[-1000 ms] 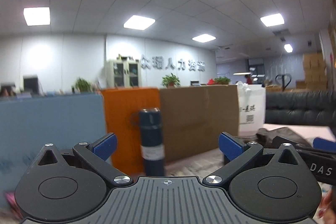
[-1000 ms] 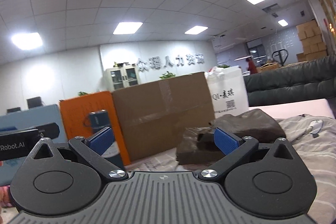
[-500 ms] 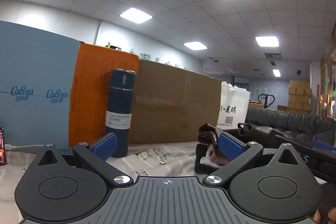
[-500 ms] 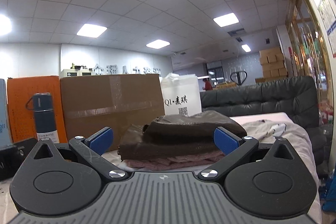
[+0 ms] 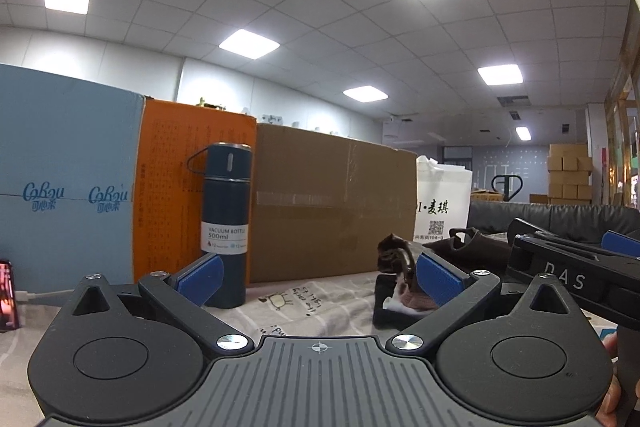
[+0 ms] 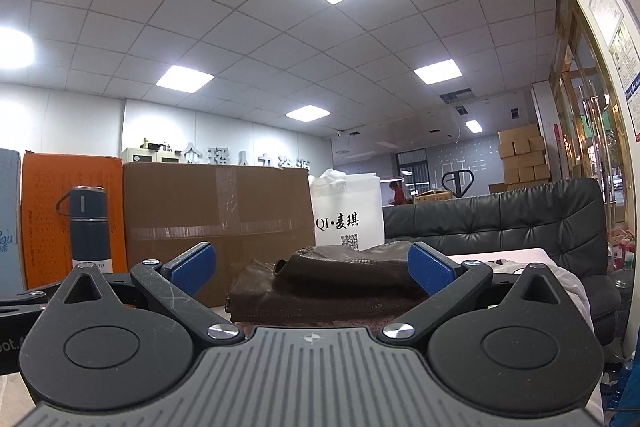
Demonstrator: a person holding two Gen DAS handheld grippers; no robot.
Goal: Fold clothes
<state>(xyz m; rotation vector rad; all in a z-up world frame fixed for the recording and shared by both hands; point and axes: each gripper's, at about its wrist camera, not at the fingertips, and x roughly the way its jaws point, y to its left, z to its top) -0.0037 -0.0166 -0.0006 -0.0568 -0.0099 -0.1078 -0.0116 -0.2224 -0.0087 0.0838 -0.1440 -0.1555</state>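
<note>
Both grippers, left gripper (image 5: 318,279) and right gripper (image 6: 310,269), were held low with fingers spread and empty, apparently squaring up to the folded brown garments (image 6: 324,287) (stacked before the cardboard box (image 6: 218,211)).

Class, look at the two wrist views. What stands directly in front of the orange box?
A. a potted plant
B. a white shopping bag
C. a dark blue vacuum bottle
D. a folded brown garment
C: the dark blue vacuum bottle stands upright against the face of the orange box; the white bag is past the far end of the cardboard box, and the brown garment lies in front of the right claw.
</note>
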